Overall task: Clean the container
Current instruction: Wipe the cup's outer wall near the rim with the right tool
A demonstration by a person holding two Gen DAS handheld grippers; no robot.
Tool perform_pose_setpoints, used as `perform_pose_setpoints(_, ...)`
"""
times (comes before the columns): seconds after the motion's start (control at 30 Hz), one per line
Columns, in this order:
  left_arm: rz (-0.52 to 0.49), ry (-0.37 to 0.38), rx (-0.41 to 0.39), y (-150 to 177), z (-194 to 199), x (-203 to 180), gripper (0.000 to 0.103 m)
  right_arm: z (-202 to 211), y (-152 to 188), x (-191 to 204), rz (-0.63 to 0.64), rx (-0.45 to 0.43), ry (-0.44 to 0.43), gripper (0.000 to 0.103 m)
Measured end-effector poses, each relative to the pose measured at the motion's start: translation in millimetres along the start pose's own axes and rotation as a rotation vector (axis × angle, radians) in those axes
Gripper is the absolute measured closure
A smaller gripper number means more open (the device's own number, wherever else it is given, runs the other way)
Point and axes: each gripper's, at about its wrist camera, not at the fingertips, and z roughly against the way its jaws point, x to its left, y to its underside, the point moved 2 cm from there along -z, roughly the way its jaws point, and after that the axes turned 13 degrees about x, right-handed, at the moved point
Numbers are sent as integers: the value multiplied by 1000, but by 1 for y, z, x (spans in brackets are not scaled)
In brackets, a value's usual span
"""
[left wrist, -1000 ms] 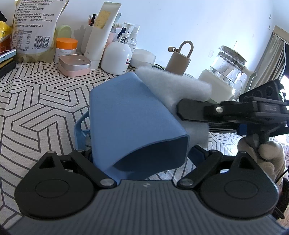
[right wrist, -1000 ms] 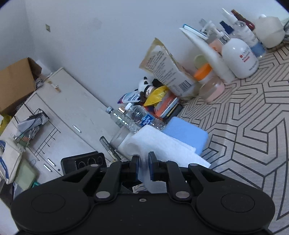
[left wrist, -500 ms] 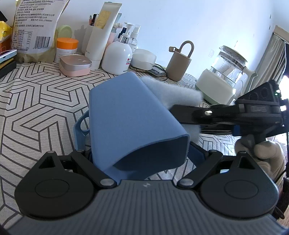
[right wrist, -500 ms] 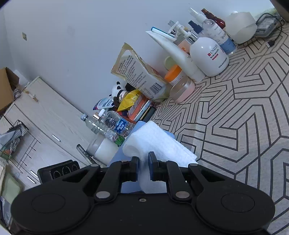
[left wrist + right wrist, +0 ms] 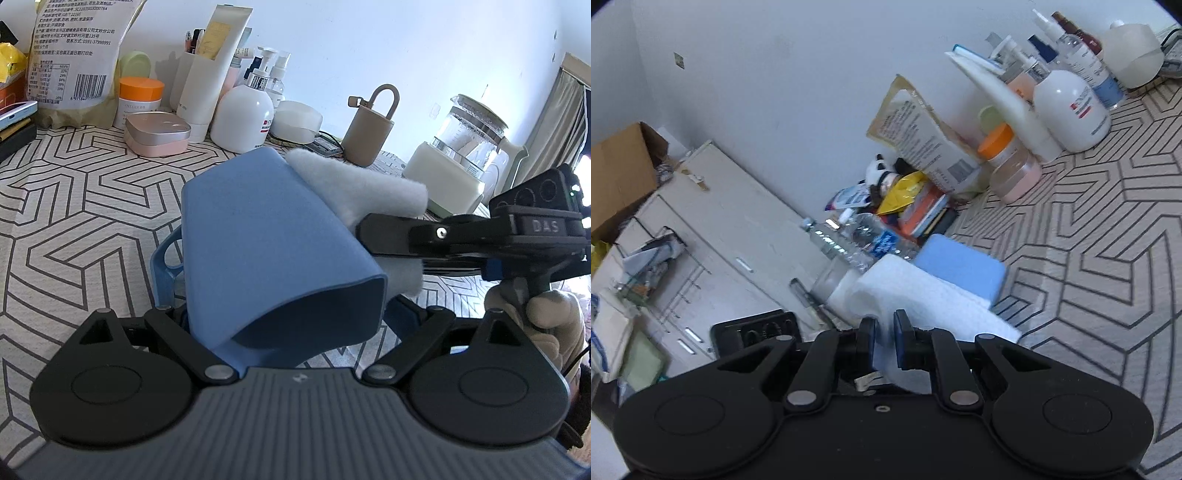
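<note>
A blue rectangular container is held in my left gripper, tilted with its open mouth toward the camera above the patterned table. My right gripper is shut on a folded white cloth. In the left wrist view the cloth lies against the container's right outer side, with the right gripper coming in from the right. In the right wrist view the container shows just beyond the cloth.
Bottles and jars, a pink tin, a food bag, a tan flask and a glass kettle line the table's far edge. A cabinet and water bottles stand off the table's left end.
The right gripper has wiped the cloth along the container's right side, forward half a second ago and now back again. The container has stayed nearly still in the left gripper.
</note>
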Motion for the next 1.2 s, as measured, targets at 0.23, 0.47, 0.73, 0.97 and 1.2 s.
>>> perform_pose_setpoints(0.23,0,-1,0,0,0,-2,9,1,-1,-2,17,-6,95,88)
perform_pose_setpoints(0.47,-1,-1,-1,0,0,-5,9,-1,2,8,62,3,66,86)
perform_pose_setpoints(0.73,-5,-9,1,0,-1,-5,9,-1,1,2,33,-4,46,86)
perform_pose_setpoints(0.97,-10,-11,4,1,-1,-4,9,1,0,-11,-34,-16,99,86)
perform_pose_setpoints(1.2,-11,-11,4,1,-1,-4,9,0,1,-18,-73,-22,147,80)
